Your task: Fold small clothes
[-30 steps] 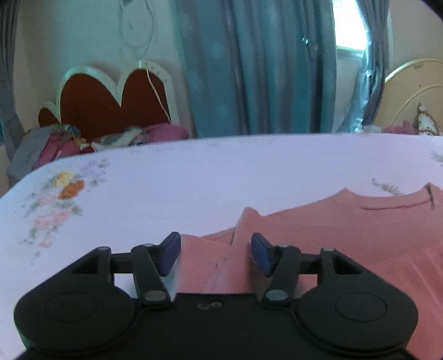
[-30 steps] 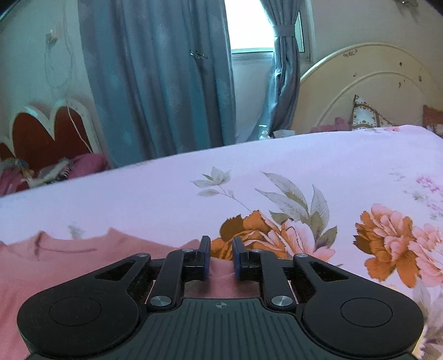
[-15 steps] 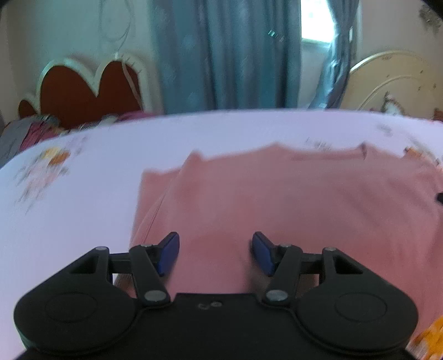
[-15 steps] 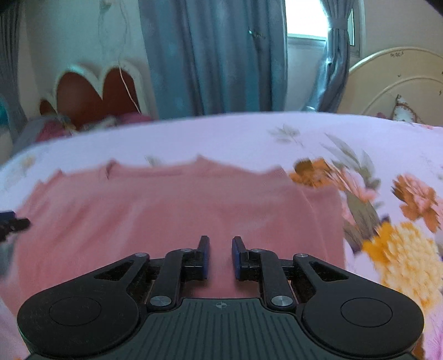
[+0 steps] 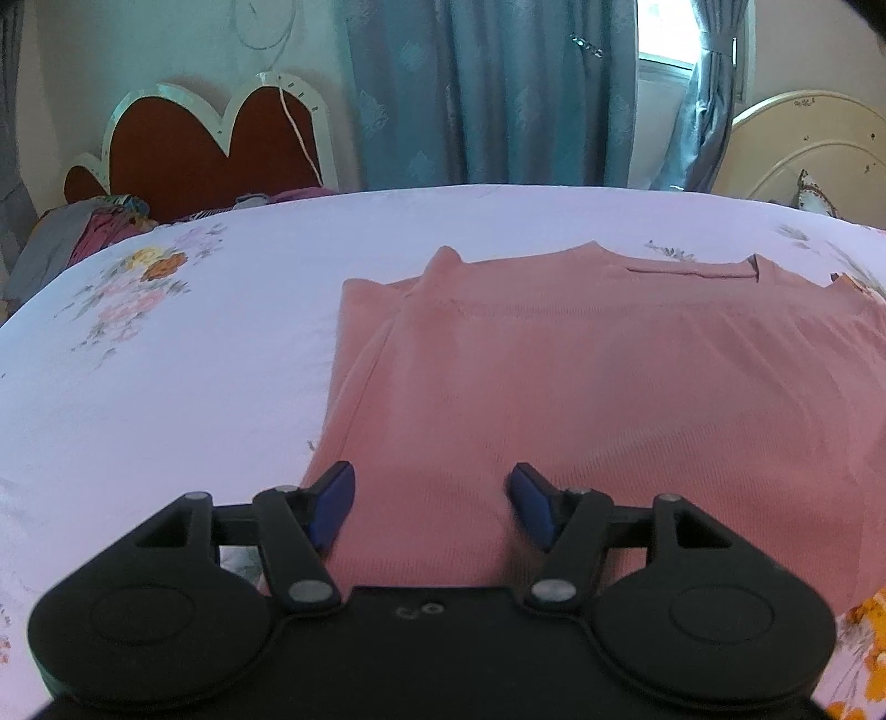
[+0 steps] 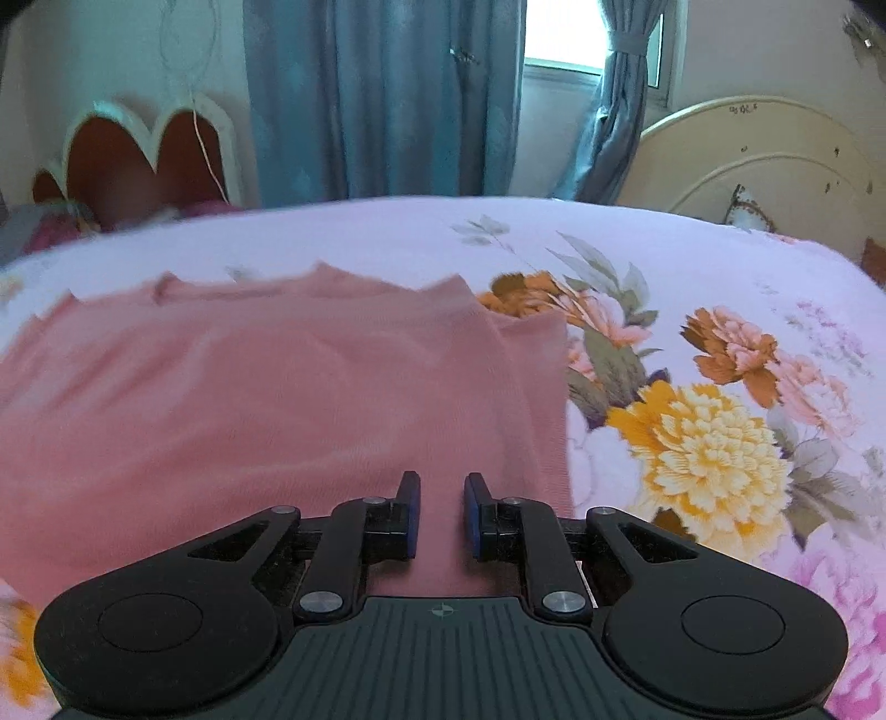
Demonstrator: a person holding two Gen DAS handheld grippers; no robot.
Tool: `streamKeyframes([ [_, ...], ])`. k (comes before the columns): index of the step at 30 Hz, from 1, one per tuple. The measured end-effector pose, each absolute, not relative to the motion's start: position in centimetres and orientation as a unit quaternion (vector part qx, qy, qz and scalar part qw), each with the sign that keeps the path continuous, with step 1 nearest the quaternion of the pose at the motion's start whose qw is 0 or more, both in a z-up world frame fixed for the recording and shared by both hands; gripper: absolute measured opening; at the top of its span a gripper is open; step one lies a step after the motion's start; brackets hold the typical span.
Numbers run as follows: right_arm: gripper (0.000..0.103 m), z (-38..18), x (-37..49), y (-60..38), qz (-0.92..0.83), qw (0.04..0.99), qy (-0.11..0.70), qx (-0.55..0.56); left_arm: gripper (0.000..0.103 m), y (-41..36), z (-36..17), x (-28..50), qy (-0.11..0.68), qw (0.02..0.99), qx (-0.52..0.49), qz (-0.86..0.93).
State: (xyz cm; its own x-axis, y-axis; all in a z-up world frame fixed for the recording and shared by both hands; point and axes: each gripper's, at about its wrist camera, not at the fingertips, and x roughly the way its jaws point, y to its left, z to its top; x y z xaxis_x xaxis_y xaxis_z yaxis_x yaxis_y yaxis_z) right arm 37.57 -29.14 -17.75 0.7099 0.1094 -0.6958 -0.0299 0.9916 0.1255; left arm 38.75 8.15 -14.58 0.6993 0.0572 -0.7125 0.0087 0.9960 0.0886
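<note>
Nearest in the left wrist view, the left tongs hang over the near hem of the pink top, their blue pads well apart and widening, with cloth below them but nothing pinched. In the right wrist view the right tongs stand with only a narrow gap between the pads; the pink top shows through that gap, and I cannot tell whether any fabric is caught in them.

The top lies flat on the bed, neckline away from both cameras, its sleeves folded in along each side. Only the left view shows the left folded sleeve edge and the collar slot clearly. Only the right view shows the top's right edge lying just beside the big printed flowers of the bedsheet; in that view the far left of the cloth is blurred.

Farther off, the left view catches a heap of clothes off the far left end of the bed, below a red headboard with a scalloped white rim; the right view shows the same headboard smeared by blur. A white cord hangs across it. Behind are blue-grey curtains, and the right view alone takes in the bright window fully and the cream arched headboard with a patterned cushion leaning on it
</note>
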Motion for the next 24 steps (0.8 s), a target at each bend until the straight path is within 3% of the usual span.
streamKeyframes([
  [9,0.019,-15.3,36.8,-24.9,0.076,0.923,0.368,0.077,0.065,7.3,-12.7,37.2,0.383,0.923,0.031,0.005],
  [10,0.027,-15.3,36.7,-24.3,0.079,0.923,0.368,0.076,0.068,7.1,-12.6,37.1,0.381,0.924,0.033,0.002],
  [11,0.048,-15.3,36.5,-23.7,0.081,0.924,0.367,0.073,0.069,6.8,-12.5,37.0,0.378,0.925,0.036,-0.003],
  [12,0.054,-15.3,36.2,-23.1,0.079,0.926,0.364,0.067,0.07,6.7,-12.5,36.8,0.377,0.925,0.039,-0.01],
  [24,0.055,-18.7,33.5,-23.4,0.03,0.91,0.414,0.004,0.071,7.8,-15.1,35.5,0.408,0.911,0.046,-0.018],
])
